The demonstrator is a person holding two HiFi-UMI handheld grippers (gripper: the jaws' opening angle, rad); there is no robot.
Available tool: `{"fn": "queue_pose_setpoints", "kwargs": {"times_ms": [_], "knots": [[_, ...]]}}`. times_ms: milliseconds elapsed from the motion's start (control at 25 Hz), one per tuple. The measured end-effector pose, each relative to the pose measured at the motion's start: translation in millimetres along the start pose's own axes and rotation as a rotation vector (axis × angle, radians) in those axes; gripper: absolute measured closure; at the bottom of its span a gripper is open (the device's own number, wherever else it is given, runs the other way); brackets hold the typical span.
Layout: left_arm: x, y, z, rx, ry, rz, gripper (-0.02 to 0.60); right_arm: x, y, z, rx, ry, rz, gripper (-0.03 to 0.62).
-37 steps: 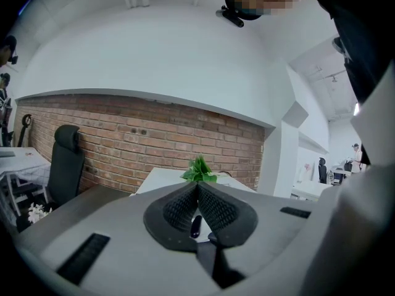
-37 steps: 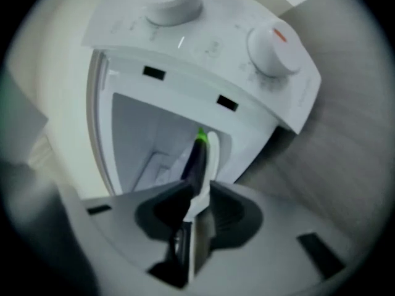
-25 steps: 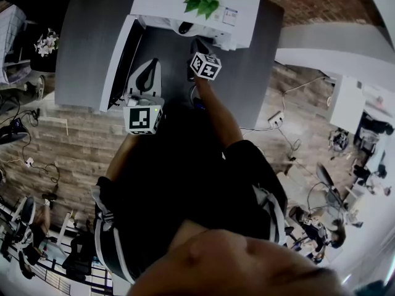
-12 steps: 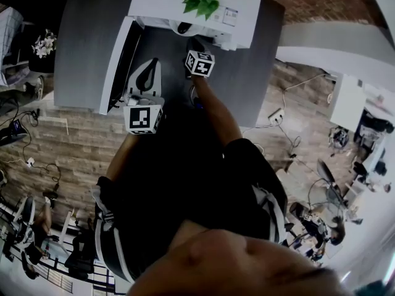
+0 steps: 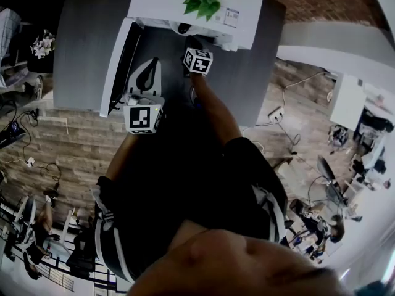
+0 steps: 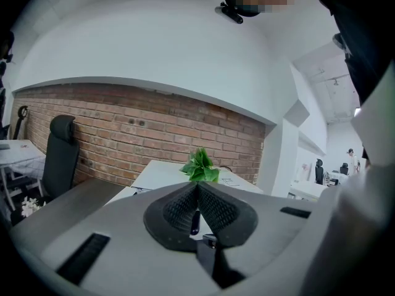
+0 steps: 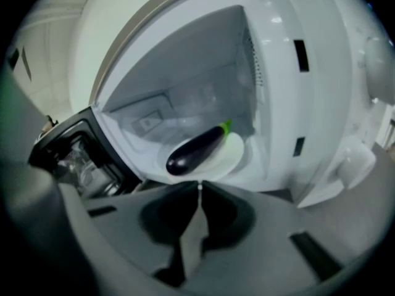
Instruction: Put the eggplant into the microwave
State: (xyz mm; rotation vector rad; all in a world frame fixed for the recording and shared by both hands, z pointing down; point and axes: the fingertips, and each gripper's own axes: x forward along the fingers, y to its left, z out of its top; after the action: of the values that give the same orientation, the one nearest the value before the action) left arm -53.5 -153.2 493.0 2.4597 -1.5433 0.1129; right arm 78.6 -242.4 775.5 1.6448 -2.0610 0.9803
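- The eggplant (image 7: 196,148) lies on a plate (image 7: 233,155) inside the microwave (image 7: 321,91).
- The right gripper (image 7: 199,186), at the microwave's mouth, is clenched on nothing, and so is the left gripper (image 6: 197,186).
- The eggplant's end overhangs the plate toward the microwave's front, so closing the door (image 7: 74,156) might clip it.

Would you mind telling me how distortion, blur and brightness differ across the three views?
Head view: strong fisheye, the table looks skewed, and the middle is very dark. Left gripper view: sharp on the plant, brick wall bowed, black vignette corners. Right gripper view: softest; the white microwave interior is bright, the eggplant shows a faint sheen.
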Motion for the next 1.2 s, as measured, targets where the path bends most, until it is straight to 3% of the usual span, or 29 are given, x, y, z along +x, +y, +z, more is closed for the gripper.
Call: {"fn": "queue_pose_setpoints", "kwargs": {"times_ms": [1200], "knots": [[13,14,-7,-0.034,0.031,0.011,0.545,28,-2,28,0.002,-0.013,-0.007,0.553]]}}
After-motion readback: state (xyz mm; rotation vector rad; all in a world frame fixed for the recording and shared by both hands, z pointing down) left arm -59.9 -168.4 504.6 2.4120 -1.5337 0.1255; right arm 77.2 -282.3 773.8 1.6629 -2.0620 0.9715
